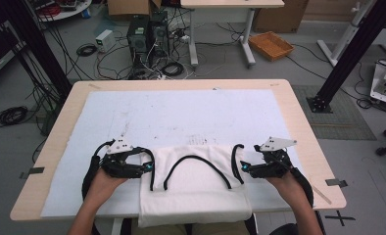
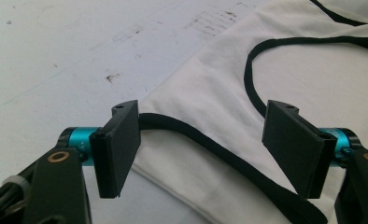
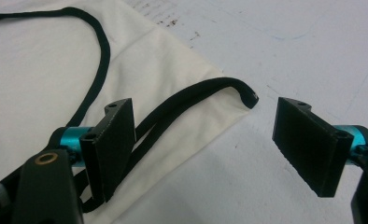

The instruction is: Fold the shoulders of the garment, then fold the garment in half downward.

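Both hand-held grippers (jaws apart) flank the white garment (image 1: 196,186).

I see a light wooden tabletop (image 1: 299,125) at frame centre, covered by a stained white mat (image 1: 181,117); a white black-trimmed garment (image 1: 196,191) lies on it at lower centre, overhanging the near edge.

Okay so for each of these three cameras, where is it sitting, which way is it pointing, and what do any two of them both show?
High view: above the person's side, looking forward and down on the table; both forearms, left gripper and right gripper show.
Left gripper view: rides the left gripper, looking along its open jaws at the white garment.
Right gripper view: rides the right gripper, jaws open, facing the garment's corner.
Shared: all three show the garment's black straps.
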### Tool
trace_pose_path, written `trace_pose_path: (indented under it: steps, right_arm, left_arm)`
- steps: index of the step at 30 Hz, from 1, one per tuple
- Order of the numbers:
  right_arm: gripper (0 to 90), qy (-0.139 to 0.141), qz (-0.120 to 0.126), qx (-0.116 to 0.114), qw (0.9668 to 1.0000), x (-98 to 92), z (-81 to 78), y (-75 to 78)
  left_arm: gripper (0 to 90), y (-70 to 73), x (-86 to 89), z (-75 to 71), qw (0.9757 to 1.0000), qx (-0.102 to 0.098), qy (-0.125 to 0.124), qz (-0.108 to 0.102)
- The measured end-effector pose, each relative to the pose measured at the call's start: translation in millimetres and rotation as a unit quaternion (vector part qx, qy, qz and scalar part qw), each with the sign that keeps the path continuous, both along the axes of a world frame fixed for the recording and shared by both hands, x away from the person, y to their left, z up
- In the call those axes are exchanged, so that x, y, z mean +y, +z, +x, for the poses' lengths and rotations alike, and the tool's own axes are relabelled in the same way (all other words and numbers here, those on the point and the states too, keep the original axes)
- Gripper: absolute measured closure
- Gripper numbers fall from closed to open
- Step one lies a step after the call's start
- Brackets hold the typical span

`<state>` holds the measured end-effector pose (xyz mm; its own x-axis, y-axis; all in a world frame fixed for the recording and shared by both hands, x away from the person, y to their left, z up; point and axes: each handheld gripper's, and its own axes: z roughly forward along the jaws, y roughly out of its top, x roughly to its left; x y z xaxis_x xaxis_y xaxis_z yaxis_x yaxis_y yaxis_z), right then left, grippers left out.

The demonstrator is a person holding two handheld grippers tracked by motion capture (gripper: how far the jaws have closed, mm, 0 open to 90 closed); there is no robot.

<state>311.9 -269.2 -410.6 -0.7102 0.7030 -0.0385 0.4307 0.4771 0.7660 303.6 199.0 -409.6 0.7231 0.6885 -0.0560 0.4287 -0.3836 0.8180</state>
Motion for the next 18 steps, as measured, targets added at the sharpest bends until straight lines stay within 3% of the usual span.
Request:
trace_pose_path:
  steps: [18]
  right_arm:
    - [21.0, -0.006, 0.010, -0.001, 0.9999, -1.8, 4.0, 3.9]
  left_arm:
    - [28.0, 5.1, 4.5, 1.2, 0.9999, -0.005, 0.007, -0.007]
